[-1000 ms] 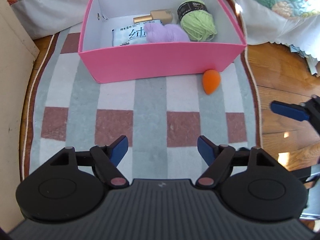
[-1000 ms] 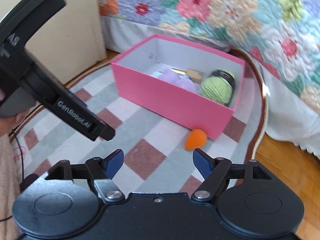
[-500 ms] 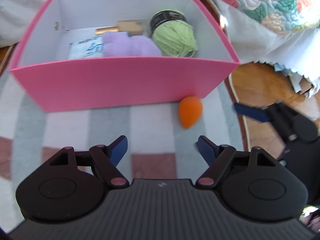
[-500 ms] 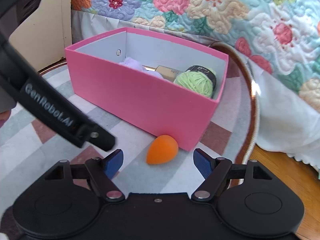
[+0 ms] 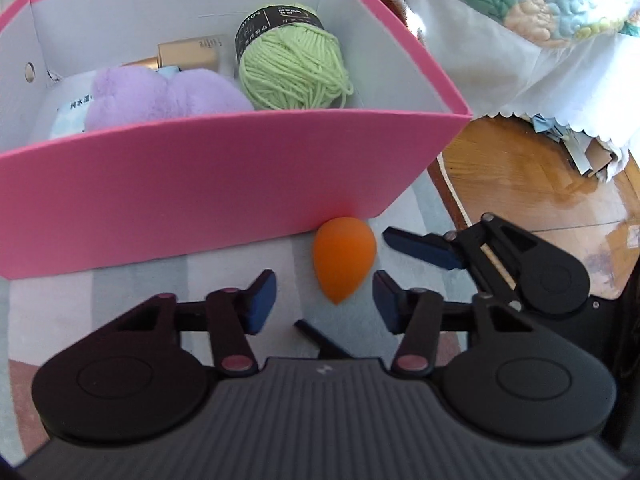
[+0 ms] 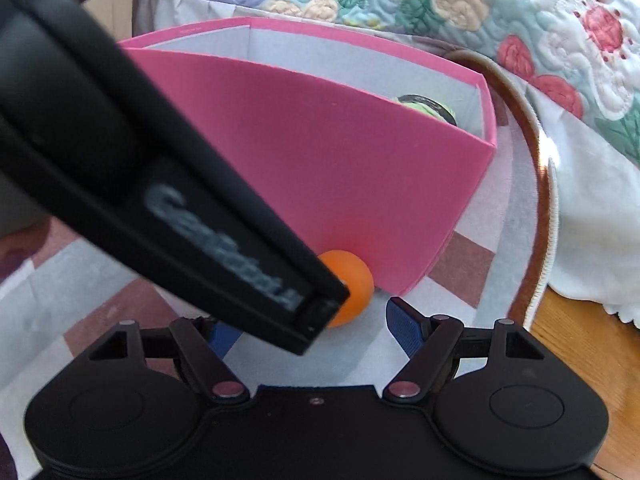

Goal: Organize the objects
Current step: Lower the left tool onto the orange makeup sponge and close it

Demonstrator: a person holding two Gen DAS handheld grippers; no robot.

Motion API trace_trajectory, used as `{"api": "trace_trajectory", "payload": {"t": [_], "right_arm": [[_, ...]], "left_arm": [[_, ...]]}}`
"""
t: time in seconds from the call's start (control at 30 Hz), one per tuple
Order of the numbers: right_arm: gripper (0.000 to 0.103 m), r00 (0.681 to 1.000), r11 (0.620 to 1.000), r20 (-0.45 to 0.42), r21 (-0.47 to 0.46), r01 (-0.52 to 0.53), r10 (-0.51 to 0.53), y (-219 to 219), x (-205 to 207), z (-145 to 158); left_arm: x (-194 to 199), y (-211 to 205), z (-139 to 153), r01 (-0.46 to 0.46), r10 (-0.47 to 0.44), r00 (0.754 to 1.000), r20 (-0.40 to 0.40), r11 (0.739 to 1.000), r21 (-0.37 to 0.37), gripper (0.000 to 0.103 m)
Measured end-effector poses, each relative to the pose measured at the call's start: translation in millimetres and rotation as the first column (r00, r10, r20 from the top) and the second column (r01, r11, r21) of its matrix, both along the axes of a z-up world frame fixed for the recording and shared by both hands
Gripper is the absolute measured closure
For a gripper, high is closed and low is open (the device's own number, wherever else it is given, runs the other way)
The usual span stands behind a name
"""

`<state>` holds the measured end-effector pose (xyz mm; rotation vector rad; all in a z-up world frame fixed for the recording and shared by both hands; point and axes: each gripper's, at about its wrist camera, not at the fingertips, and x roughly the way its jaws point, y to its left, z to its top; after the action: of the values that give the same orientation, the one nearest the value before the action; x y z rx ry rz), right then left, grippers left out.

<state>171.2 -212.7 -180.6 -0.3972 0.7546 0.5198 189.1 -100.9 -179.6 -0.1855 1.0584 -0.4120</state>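
An orange egg-shaped sponge (image 5: 344, 260) lies on the checked rug (image 5: 140, 280), against the near right corner of the pink box (image 5: 200, 184). My left gripper (image 5: 323, 300) points down at it. Its jaws are closing, the sponge's pointed end sits between the pads, and neither pad touches it. In the right wrist view the left gripper's black body hides half of the sponge (image 6: 354, 284). My right gripper (image 6: 316, 332) hovers just short of it, jaws wide and closing slightly, nothing between them. One of its blue fingers (image 5: 420, 247) reaches in from the right.
The box holds green yarn (image 5: 292, 68), a purple plush (image 5: 160, 96), a gold bottle (image 5: 188, 54) and a wipes packet. A flowered quilt (image 6: 440, 8) with a white skirt hangs behind and to the right. Wood floor (image 5: 540, 176) lies past the rug's edge.
Both grippers have come down and forward toward the sponge, and the box now fills the views. The left jaws have narrowed around the sponge's tip.
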Motion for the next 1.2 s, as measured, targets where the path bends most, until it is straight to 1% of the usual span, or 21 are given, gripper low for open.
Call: {"api": "trace_trajectory", "payload": {"t": [0.03, 0.07, 0.13, 0.2, 0.23, 0.33, 0.43, 0.53, 0.6, 0.7, 0.73, 0.77, 0.83, 0.87, 0.93, 1.0, 1.03, 1.13, 1.17, 1.2], "right_arm": [[0.028, 1.0, 1.0, -0.007, 0.01, -0.001, 0.001, 0, 1, 0], [0.032, 1.0, 1.0, -0.012, 0.016, 0.002, -0.002, 1, 2, 0], [0.038, 1.0, 1.0, 0.002, 0.015, 0.015, -0.015, 2, 2, 0], [0.053, 0.999, 0.999, 0.016, 0.012, 0.038, -0.038, 1, 2, -1], [0.055, 0.999, 0.999, 0.018, 0.021, 0.05, -0.051, -2, 3, -1], [0.058, 0.997, 0.994, -0.017, 0.083, 0.077, -0.075, -11, 7, 0], [0.059, 0.996, 0.991, -0.027, 0.094, 0.092, -0.09, -10, 7, 0], [0.059, 0.994, 0.989, -0.044, 0.114, 0.1, -0.095, -10, 4, 1], [0.059, 0.994, 0.986, -0.06, 0.136, 0.095, -0.088, -13, 2, 1], [0.059, 0.994, 0.982, -0.08, 0.167, 0.087, -0.075, -11, -8, 1], [0.059, 0.994, 0.981, -0.086, 0.175, 0.084, -0.07, -10, -12, 1], [0.059, 0.994, 0.981, -0.089, 0.175, 0.084, -0.069, -7, -15, 0], [0.059, 0.992, 0.98, -0.099, 0.177, 0.092, -0.075, -7, -22, 0], [0.059, 0.991, 0.979, -0.108, 0.178, 0.097, -0.079, -8, -30, 2], [0.059, 0.989, 0.981, -0.125, 0.169, 0.094, -0.073, -5, -34, 3], [0.059, 0.989, 0.983, -0.13, 0.16, 0.085, -0.065, -2, -45, 7], [0.059, 0.99, 0.984, -0.134, 0.159, 0.075, -0.053, -1, -47, 10], [0.059, 0.991, 0.987, -0.129, 0.158, 0.043, -0.022, 7, -60, 22], [0.059, 0.991, 0.988, -0.135, 0.151, 0.039, -0.018, 11, -65, 26], [0.059, 0.988, 0.991, -0.15, 0.127, 0.045, -0.026, 16, -68, 31]], "left_arm": [[1, 0, -1, -0.003, 0.003, 1.0, 0.001, 1.0, -0.006, 0.072], [0, 2, 0, -0.008, 0.008, 1.0, 0.003, 1.0, -0.017, 0.08], [-3, 5, 3, -0.009, 0.011, 1.0, 0.02, 0.998, -0.056, 0.088], [-5, 4, 6, -0.001, 0.003, 0.999, 0.039, 0.998, -0.056, 0.088], [-5, 3, 6, 0.003, -0.001, 0.999, 0.037, 0.999, -0.054, 0.088], [-6, 3, 7, 0.002, 0.0, 0.999, 0.034, 0.998, -0.057, 0.088], [-4, 5, 5, -0.016, 0.017, 1.0, 0.023, 0.999, -0.049, 0.088], [-5, 12, 6, -0.029, 0.028, 1.0, -0.008, 0.997, -0.072, 0.087], [-8, 19, 8, -0.039, 0.036, 0.999, -0.038, 0.996, -0.084, 0.085], [-14, 31, 7, -0.067, 0.057, 0.994, -0.091, 0.991, -0.116, 0.077], [-15, 35, 6, -0.077, 0.064, 0.992, -0.106, 0.99, -0.121, 0.072], [-16, 38, 5, -0.082, 0.067, 0.991, -0.117, 0.989, -0.122, 0.067], [-18, 43, 2, -0.09, 0.074, 0.988, -0.135, 0.989, -0.119, 0.059], [-21, 45, 1, -0.093, 0.076, 0.987, -0.143, 0.989, -0.119, 0.058], [-27, 47, 3, -0.09, 0.072, 0.986, -0.148, 0.989, -0.117, 0.058], [-36, 47, 11, -0.078, 0.065, 0.989, -0.129, 0.992, -0.1, 0.058], [-41, 48, 15, -0.073, 0.061, 0.99, -0.124, 0.992, -0.1, 0.059], [-54, 54, 30, -0.074, 0.06, 0.991, -0.122, 0.991, -0.109, 0.06], [-59, 55, 36, -0.071, 0.059, 0.991, -0.12, 0.993, -0.094, 0.061], [-63, 56, 41, -0.066, 0.059, 0.991, -0.12, 0.996, -0.052, 0.059]]}}
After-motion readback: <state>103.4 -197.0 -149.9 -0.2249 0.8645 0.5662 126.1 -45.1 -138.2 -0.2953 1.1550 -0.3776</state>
